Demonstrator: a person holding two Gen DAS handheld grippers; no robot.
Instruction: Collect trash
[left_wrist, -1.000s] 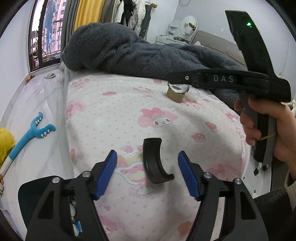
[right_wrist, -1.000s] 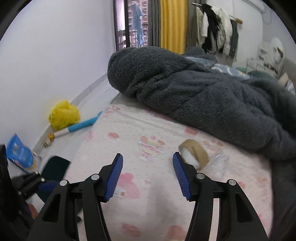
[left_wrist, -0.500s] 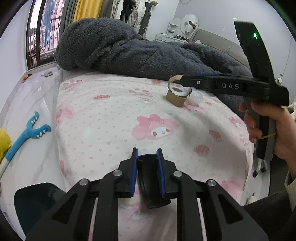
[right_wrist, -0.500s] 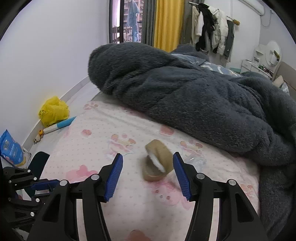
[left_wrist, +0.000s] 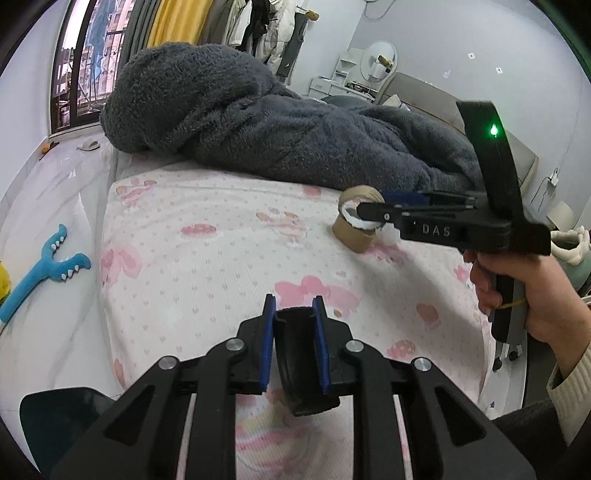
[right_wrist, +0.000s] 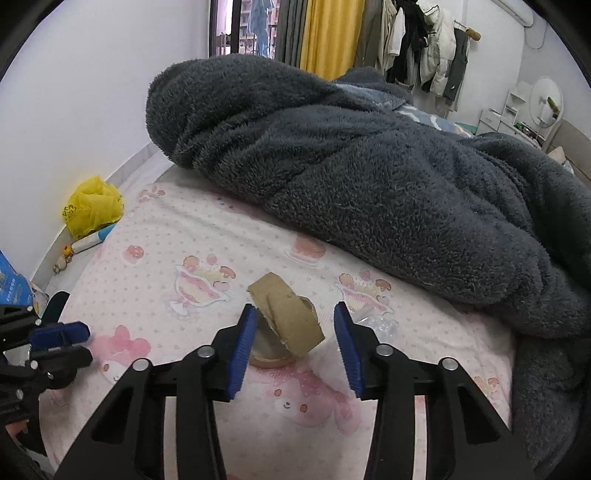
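Two views, left gripper (left_wrist: 293, 349) clamps black piece (left_wrist: 299, 365), plastic wrap (right_wrist: 376, 325) right-view only

Your left gripper (left_wrist: 293, 345), open around the curved black piece (left_wrist: 299, 363) a second ago, now clamps it between its blue pads. Your right gripper (right_wrist: 295, 345) has come up to the cardboard tape roll (right_wrist: 286, 321), its jaws closing either side of it.

The lower end of the curved black plastic piece (left_wrist: 301, 363) is hidden behind the blue pads. The crumpled clear plastic wrapper (right_wrist: 376, 325) is partly covered by a jaw. The blue packet (right_wrist: 13, 284) is cut off at the left edge.
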